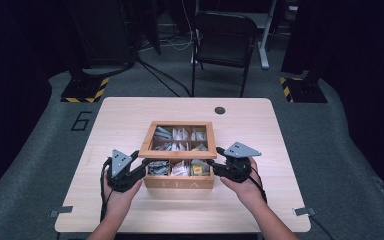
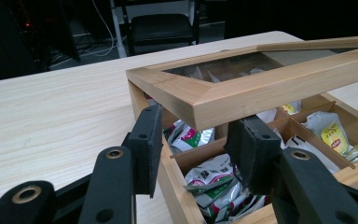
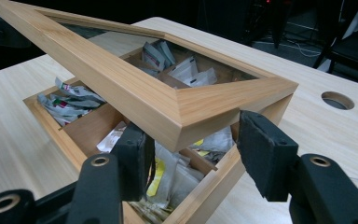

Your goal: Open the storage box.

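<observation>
A light wooden tea box [image 1: 179, 183] with compartments of tea sachets [image 2: 212, 179] sat near the middle of the pale wooden table [image 1: 125, 120], its glass-paned wooden lid [image 1: 178, 140] lifted partway at the front. The left gripper [image 1: 141, 165] straddled the box's left wall under the raised lid corner — one jaw outside, one inside, though I could not tell whether the pads pressed the wood. The right gripper [image 1: 219, 161] stood parted beneath the lid's right corner, clamping nothing.
</observation>
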A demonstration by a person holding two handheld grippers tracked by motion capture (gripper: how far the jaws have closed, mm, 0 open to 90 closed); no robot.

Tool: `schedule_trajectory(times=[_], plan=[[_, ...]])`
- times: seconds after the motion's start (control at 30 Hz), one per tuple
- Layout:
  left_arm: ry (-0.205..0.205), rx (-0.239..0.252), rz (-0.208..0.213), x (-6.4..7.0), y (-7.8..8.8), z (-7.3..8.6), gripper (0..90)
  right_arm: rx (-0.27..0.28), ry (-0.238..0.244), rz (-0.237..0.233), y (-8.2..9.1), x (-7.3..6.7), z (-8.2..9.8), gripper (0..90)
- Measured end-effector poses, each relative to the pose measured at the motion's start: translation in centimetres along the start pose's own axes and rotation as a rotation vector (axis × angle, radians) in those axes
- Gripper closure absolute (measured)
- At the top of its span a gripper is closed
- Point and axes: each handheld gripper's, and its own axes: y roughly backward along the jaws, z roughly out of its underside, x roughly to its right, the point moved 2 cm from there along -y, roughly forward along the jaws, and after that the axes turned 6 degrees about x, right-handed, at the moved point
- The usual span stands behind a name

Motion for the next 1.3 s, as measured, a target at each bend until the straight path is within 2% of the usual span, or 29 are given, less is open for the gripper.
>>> schedule_trajectory(times=[0.27, 0.5, 0.73, 0.83, 1.07, 1.2, 1.3], plan=[[-0.004, 0.001, 0.006, -0.3, -0.3, -0.6, 56.3, 0.022, 0.011, 0.01, 0.0, 0.3, -0.5, 48.6], [0.003, 0.014, -0.002, -0.6, -0.4, -1.1, 55.8, 0.033, 0.024, 0.022, -0.1, 0.3, -1.1, 47.0], [-0.012, 0.016, 0.007, -0.9, -0.7, -1.7, 55.8, 0.033, 0.032, 0.023, -0.3, 0.4, -1.8, 43.4], [-0.011, 0.016, 0.013, -1.0, -0.7, -1.9, 55.9, 0.033, 0.051, 0.017, -0.4, 0.5, -2.2, 43.6], [-0.042, 0.012, 0.017, -1.3, -0.8, -2.7, 56.4, 0.036, 0.092, 0.025, -0.4, 0.6, -3.0, 44.3], [-0.038, 0.021, 0.026, -1.4, -1.0, -3.0, 57.8, 0.038, 0.118, 0.024, -0.5, 0.9, -3.4, 46.1], [-0.04, 0.029, 0.029, -1.4, -1.1, -3.3, 60.5, 0.038, 0.102, 0.024, -0.5, 1.1, -3.8, 48.8]])
